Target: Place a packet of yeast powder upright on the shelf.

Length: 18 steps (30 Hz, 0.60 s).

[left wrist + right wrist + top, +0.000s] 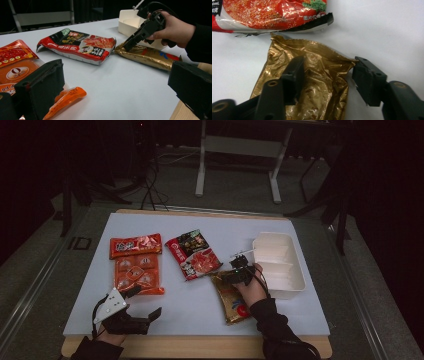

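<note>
The gold packet (312,87) is cut off by the bottom edge in the right gripper view, and the red packet (269,15) by the top. Print on both is too small to read.

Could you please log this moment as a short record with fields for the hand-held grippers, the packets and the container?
right hand-held gripper: open, jaws astride the top edge of the gold packet
left hand-held gripper: open, at the table's near left, beside the orange packet
red and black packet: flat at mid-table, next to the gold packet
white container: on the right, beyond the right hand
table: pale top
</note>
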{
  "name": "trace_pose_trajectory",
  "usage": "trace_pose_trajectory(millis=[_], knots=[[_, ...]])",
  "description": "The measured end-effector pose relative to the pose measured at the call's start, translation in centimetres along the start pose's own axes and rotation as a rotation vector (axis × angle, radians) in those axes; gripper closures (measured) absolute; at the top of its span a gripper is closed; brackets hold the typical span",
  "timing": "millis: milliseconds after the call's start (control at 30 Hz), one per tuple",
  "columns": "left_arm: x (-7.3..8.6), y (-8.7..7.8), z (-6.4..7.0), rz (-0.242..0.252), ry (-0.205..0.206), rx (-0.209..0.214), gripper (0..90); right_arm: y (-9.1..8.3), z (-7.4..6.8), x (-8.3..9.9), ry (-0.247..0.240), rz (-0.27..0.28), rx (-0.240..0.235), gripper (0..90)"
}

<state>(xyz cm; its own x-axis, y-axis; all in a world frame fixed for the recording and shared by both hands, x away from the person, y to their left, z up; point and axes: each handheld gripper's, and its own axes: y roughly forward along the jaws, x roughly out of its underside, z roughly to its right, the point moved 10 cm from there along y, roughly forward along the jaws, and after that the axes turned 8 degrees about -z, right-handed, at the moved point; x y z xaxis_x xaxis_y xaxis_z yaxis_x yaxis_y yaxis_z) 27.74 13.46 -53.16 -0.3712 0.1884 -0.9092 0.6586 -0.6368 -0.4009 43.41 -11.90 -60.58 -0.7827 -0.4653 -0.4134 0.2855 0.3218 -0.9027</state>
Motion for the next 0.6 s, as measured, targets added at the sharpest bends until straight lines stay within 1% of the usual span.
trace_pose_trajectory(millis=[33, 67, 100, 133, 167, 200, 233, 300, 333, 367, 400, 433, 500, 533, 600], knots=[[0.0, 0.0, 0.0, 0.000, 0.002, 0.000, 0.7, 0.0, 0.0, 0.0, -0.005, -0.001, -0.002, 49.8], [0.0, 0.0, 0.0, -0.001, 0.004, 0.001, 0.8, 0.0, -0.2, 0.0, -0.012, -0.001, -0.010, 59.3], [0.0, 0.0, 0.0, -0.003, 0.005, 0.001, 0.8, 0.0, -0.4, 0.0, -0.022, 0.001, -0.030, 62.5], [0.0, 0.0, 0.0, -0.003, 0.005, 0.001, 0.8, 0.0, -0.4, 0.0, -0.022, 0.001, -0.030, 62.5], [0.1, 0.1, 0.0, -0.005, 0.003, 0.002, 0.8, 0.0, -0.4, 0.0, -0.022, 0.003, -0.023, 66.5], [0.1, 0.1, 0.0, -0.006, 0.004, 0.002, 0.7, 0.1, -0.4, -0.1, -0.041, -0.007, 0.000, 80.1], [0.1, 0.1, 0.0, -0.007, 0.006, 0.002, 0.8, 0.2, -0.3, -0.1, -0.063, -0.015, 0.029, 80.9], [0.1, 0.1, 0.0, -0.009, 0.007, 0.001, 0.8, 0.2, -0.4, -0.2, -0.084, -0.014, 0.045, 83.3], [0.1, 0.1, 0.0, -0.009, 0.007, 0.001, 0.8, 0.2, -0.4, -0.2, -0.084, -0.014, 0.045, 83.3], [0.1, 0.0, 0.0, -0.009, 0.007, 0.001, 0.8, 0.2, -0.4, -0.2, -0.095, -0.016, 0.053, 86.6], [0.1, 0.0, 0.0, -0.009, 0.007, 0.000, 0.8, -0.2, -0.3, -0.3, -0.115, -0.011, 0.060, 87.5], [0.1, 0.1, 0.0, -0.009, 0.007, 0.000, 0.8, -0.5, -0.4, -0.4, -0.118, -0.001, 0.053, 87.9], [0.2, 0.1, 0.0, -0.011, 0.006, -0.001, 0.8, -1.1, -0.6, -0.5, -0.146, 0.017, 0.059, 88.3], [0.2, 0.1, 0.0, -0.011, 0.006, -0.001, 0.8, -1.1, -0.6, -0.5, -0.146, 0.017, 0.059, 88.3], [0.1, 0.1, 0.1, -0.012, 0.012, -0.001, 0.8, -2.0, -0.6, -0.6, -0.153, 0.035, 0.049, 88.7]])
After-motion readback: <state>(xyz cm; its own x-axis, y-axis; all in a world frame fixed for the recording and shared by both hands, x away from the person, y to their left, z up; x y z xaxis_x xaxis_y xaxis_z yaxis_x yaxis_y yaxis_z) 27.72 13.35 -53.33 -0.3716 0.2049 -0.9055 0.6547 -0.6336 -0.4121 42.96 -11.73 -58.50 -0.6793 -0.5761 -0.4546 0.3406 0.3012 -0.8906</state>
